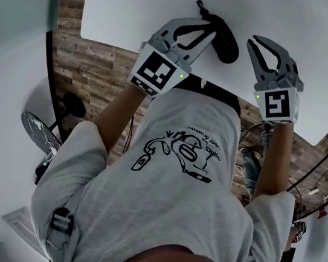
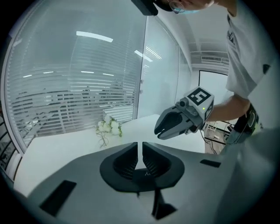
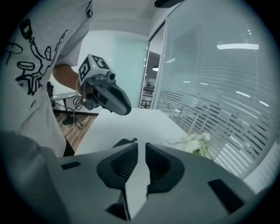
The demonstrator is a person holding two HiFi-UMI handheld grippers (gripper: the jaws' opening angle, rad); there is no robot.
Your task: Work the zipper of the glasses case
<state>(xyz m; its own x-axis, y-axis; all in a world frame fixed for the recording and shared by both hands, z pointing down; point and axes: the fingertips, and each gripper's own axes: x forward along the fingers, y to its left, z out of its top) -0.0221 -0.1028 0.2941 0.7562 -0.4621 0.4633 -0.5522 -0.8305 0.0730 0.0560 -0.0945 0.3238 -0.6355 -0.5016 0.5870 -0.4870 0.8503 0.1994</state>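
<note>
A black glasses case [image 1: 226, 40] lies on the white table [image 1: 133, 7], its pull strap [image 1: 201, 6] pointing away from me. My left gripper [image 1: 211, 29] hovers over the case's left side, its fingers meeting at the tips with nothing between them; in the left gripper view [image 2: 140, 154] only a thin slit shows between the pads. My right gripper [image 1: 254, 43] is just right of the case, jaws apart and empty. In the right gripper view [image 3: 141, 153] the case [image 3: 124, 142] peeks out just beyond the jaws.
White flowers [image 3: 197, 142] and a thin wire-framed thing [image 3: 175, 141] lie farther back on the table near a glass wall with blinds. The table's near edge runs along my body. A round stool base [image 1: 37, 128] and cables sit on the wooden floor.
</note>
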